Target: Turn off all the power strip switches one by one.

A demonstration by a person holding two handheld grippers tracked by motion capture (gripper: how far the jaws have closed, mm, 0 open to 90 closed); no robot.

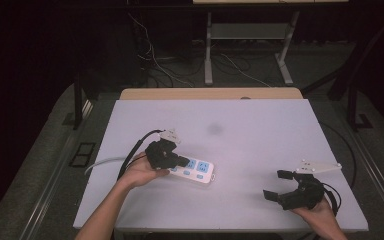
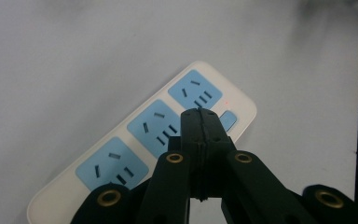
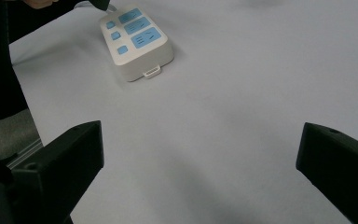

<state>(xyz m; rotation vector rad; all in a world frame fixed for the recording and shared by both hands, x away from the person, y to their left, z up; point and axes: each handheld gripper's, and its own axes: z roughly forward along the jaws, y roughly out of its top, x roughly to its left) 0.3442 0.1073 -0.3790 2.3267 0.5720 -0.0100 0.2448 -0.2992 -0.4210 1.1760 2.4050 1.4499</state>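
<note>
- A white power strip (image 1: 192, 170) with blue socket faces is seen lying flat on the pale desk (image 1: 260, 130), a little left of the middle and toward the near edge.
- Three blue sockets in a row and a small blue button near one end are shown on the strip in the left gripper view (image 2: 168, 126); a tiny red light is seen beside that button.
- The left tongs (image 1: 184, 161) are held over the strip by the left hand (image 1: 142, 171), with the jaws clenched flat against each other and nothing between them.
- In the left gripper view the closed tips of the left tongs (image 2: 199, 112) are placed just beside the blue button; whether the button is actually touched cannot be told.
- A pale grey cable (image 1: 105, 163) is seen running from the strip's left end toward the desk's left edge.
- The right tongs (image 1: 275, 185) are held by the right hand (image 1: 320, 210) near the desk's near right corner, well apart from the strip.
- Their jaws are spread wide and released, with only bare desk between them in the right gripper view (image 3: 200, 154).
- The strip (image 3: 137, 42) is seen farther off in that view, at the upper left.
</note>
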